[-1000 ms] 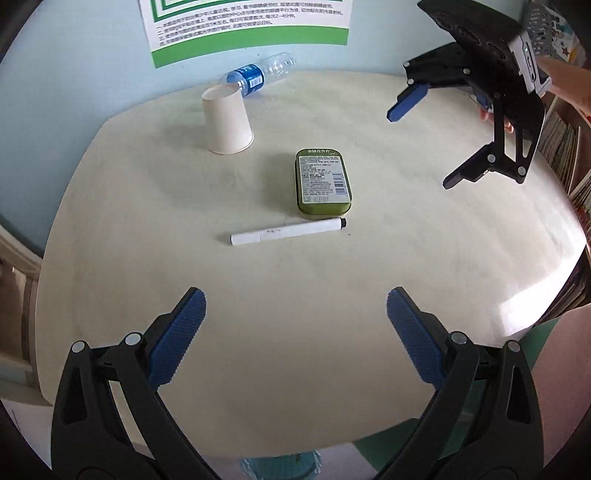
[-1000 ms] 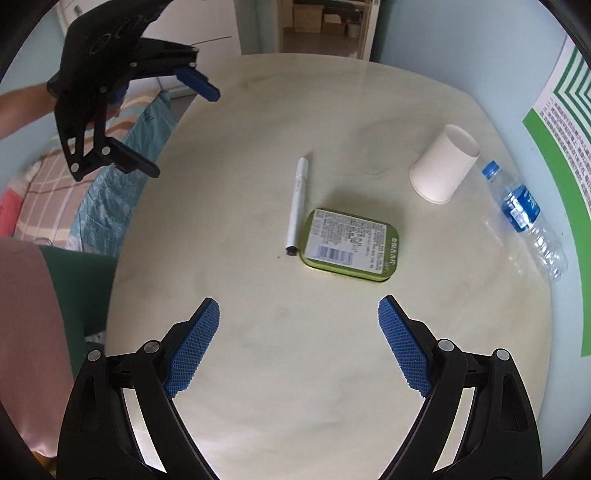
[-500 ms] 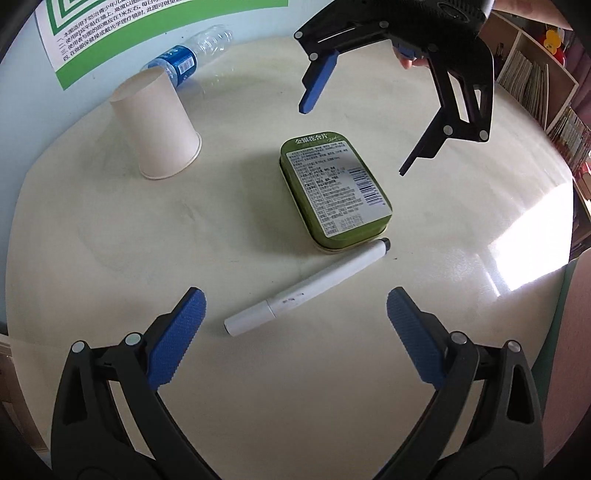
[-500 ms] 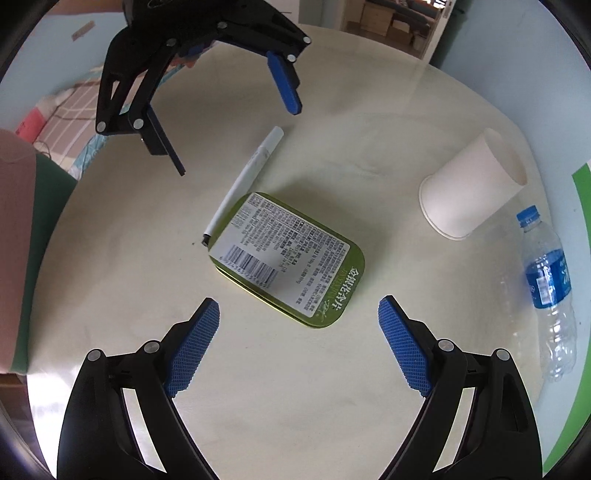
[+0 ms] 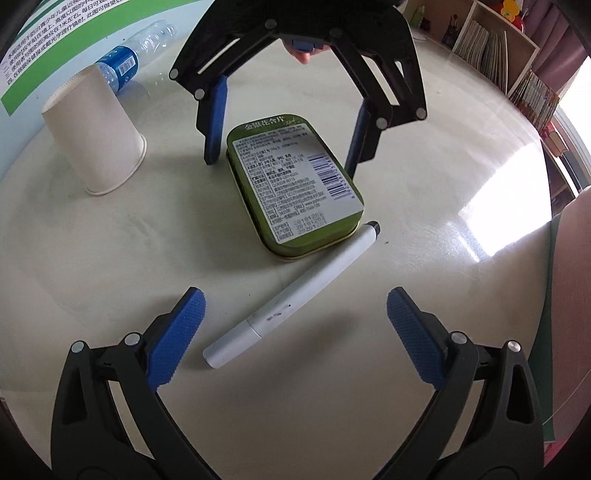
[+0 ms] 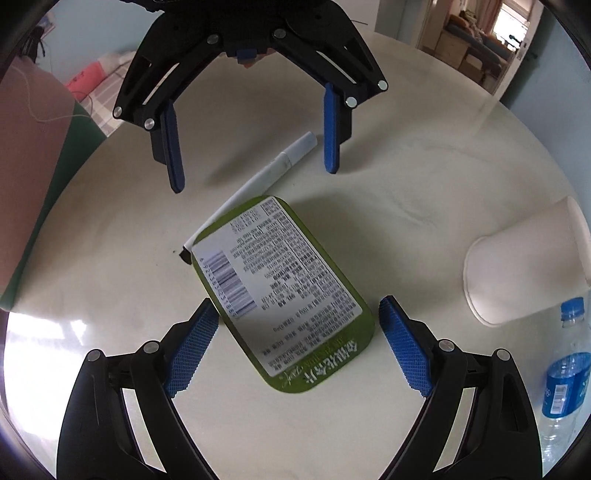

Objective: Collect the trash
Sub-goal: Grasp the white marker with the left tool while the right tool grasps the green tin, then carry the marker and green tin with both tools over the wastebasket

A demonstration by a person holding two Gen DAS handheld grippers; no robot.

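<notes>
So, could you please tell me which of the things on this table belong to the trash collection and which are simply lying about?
Likely trash:
- green tin, straddled by the open right gripper
- white pen, in front of the open left gripper
- upside-down paper cup
- plastic bottle on its side

Just there:
- wall poster
- bookshelf

"金银花含片" atop the green tin's (image 5: pixel 293 184) barcoded white label.

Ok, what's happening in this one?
A person holds a tool in each hand over a round table. The right tool, open, straddles the near end of a green tin; the left tool, open, straddles a white marker. Nothing is gripped yet. A paper cup and a plastic bottle lie untouched.
</notes>
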